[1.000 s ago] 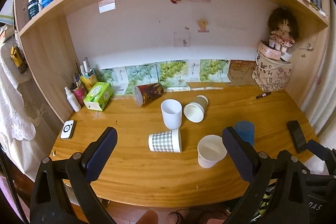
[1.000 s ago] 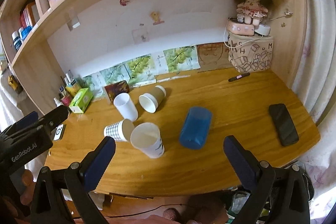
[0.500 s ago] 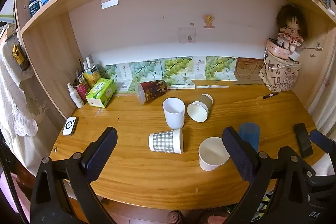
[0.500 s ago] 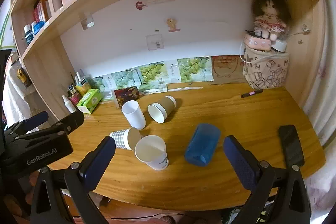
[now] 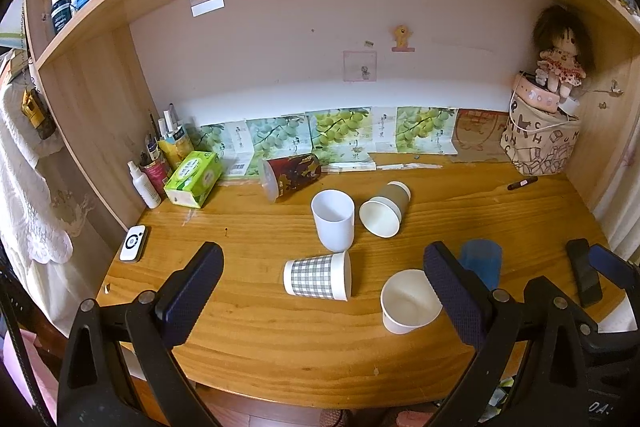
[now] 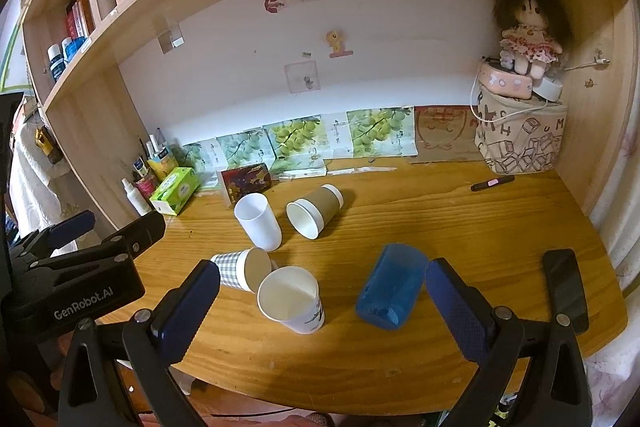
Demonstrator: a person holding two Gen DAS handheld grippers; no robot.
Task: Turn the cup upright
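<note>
while you hold both tools above the desk [image 5: 248, 343] edge, six cups lie ahead.
left gripper [image 5: 322, 291] and right gripper [image 6: 322, 301] spread wide, empty; blue cup [image 6: 392, 291] lies on its side between the right fingers.

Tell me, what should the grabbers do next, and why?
Probably bring the open right gripper forward and down toward the blue cup. That cup lies on its side on the desk, close ahead of the fingers, and both grippers hold nothing.
</note>
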